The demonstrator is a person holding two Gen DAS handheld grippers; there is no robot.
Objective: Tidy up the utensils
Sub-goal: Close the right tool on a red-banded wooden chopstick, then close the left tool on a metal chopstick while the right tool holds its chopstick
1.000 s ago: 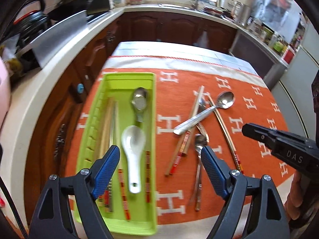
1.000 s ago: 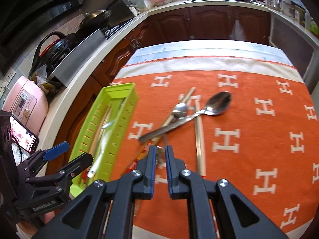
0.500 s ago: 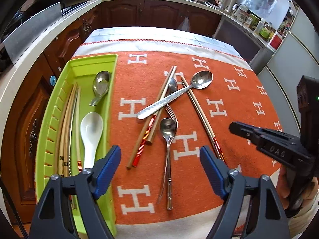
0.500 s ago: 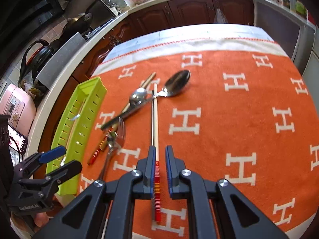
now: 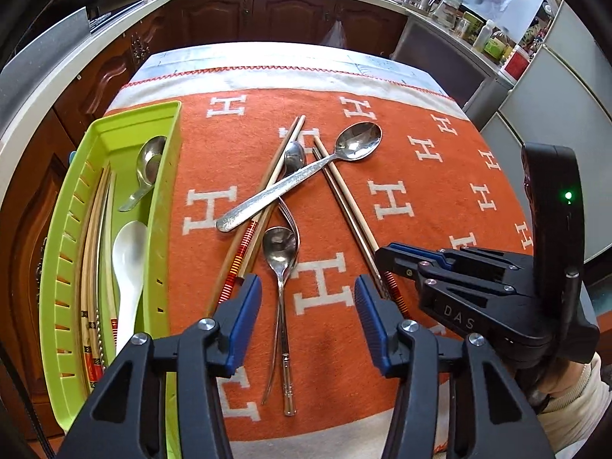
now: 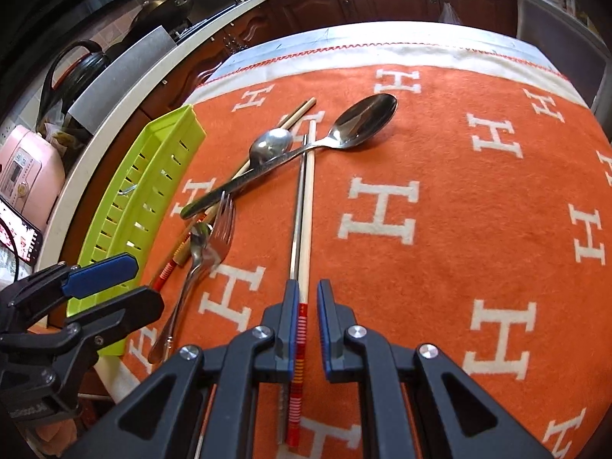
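A green utensil tray (image 5: 168, 160) lies at the left of the orange cloth and holds a metal spoon (image 5: 147, 170), a white ceramic spoon (image 5: 128, 267) and several chopsticks. Loose on the cloth lie a large spoon (image 5: 302, 179), a small spoon (image 5: 281, 256), a fork, and chopstick pairs. My left gripper (image 5: 308, 317) is open above the small spoon's handle. My right gripper (image 6: 306, 317) is slightly open, its jaws either side of the red-banded end of a chopstick pair (image 6: 304, 206) lying on the cloth. The right gripper (image 5: 386, 258) also shows in the left wrist view.
The orange cloth (image 6: 440, 199) with white H marks covers the table, whose front edge is close below both grippers. A kitchen counter (image 6: 114, 114) with a pink appliance (image 6: 26, 168) runs along the left, dark cabinets behind.
My left gripper moved right from over the tray to over the loose utensils. My right gripper moved right and down onto the chopstick pair's banded end, and its jaws parted a little.
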